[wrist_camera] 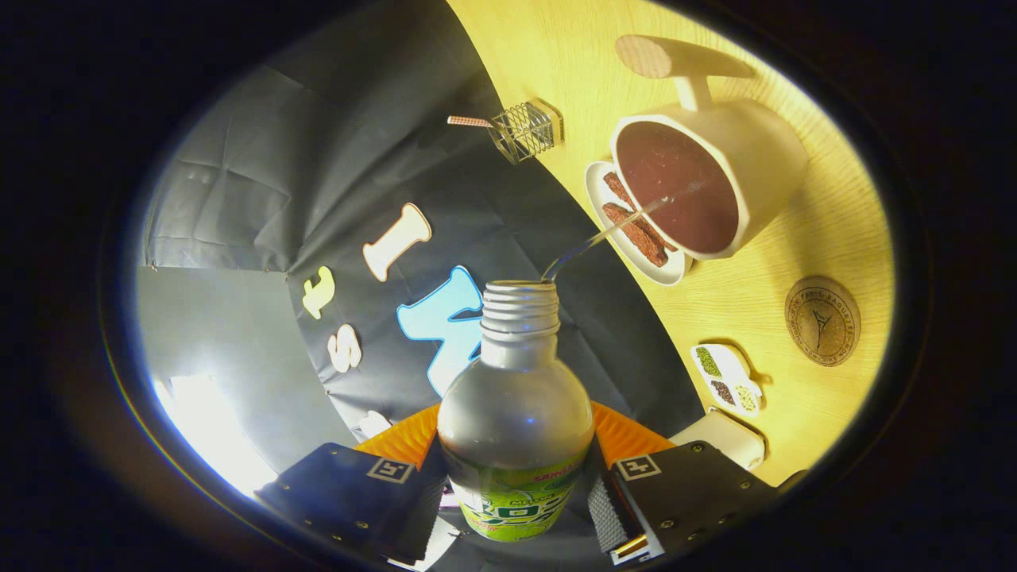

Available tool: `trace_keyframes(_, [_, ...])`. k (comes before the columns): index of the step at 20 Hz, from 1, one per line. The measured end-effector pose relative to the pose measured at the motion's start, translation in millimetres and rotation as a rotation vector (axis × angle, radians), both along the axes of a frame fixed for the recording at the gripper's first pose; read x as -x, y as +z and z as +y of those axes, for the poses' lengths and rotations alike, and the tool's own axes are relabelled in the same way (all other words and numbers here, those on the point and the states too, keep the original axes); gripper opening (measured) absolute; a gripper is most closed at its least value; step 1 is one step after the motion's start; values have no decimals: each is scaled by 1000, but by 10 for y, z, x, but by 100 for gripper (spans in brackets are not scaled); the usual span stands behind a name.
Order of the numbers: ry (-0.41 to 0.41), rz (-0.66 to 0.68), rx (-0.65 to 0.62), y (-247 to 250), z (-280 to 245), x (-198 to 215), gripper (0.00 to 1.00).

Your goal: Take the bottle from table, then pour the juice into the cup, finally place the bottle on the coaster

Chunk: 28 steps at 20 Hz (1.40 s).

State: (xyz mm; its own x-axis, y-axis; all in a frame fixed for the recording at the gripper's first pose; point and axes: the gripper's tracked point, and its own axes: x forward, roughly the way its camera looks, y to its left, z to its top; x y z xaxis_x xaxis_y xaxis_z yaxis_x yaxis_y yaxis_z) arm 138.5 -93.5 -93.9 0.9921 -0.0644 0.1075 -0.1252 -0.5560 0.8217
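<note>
Stretching across the right of the scene, the wooden table carries everything else. Next in size, the clear bottle sits between the gripper fingers, both of which press on its labelled lower body; its open threaded neck points away from them, toward the cup. A thin stream of liquid runs from the mouth into the white cup, which holds dark liquid nearly to the rim. Just left of the cup lies a small plate with what look like brown biscuits, though the view is distorted there. Farther off stands a little wire rack. Nearer, right of the cup, the round coaster lies bare, with a small patterned dish just beside it.
</note>
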Motion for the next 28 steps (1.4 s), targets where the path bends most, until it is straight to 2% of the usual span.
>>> trace_keyframes(28, [-11, 26, -16, -245, -114, 4, 77])
